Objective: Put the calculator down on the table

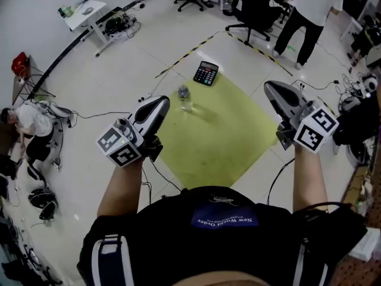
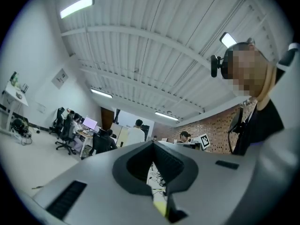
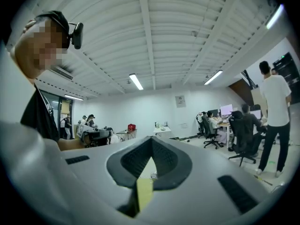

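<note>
- Black rectangular calculator (image 1: pixel 206 73) with grey keys, where's it at?
- on the yellow-green floor mat (image 1: pixel 226 142) near a clear plastic bottle (image 1: pixel 185 98); left hand-held gripper (image 1: pixel 162 102) and right hand-held gripper (image 1: pixel 269 87) both closed, empty

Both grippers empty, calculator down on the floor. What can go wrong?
1. The clear plastic bottle stands close beside the black calculator at the edge of the yellow-green mat; a reach may tip it.
2. The left gripper and right gripper are shut; unless opened first, they would likely shove the calculator.
</note>
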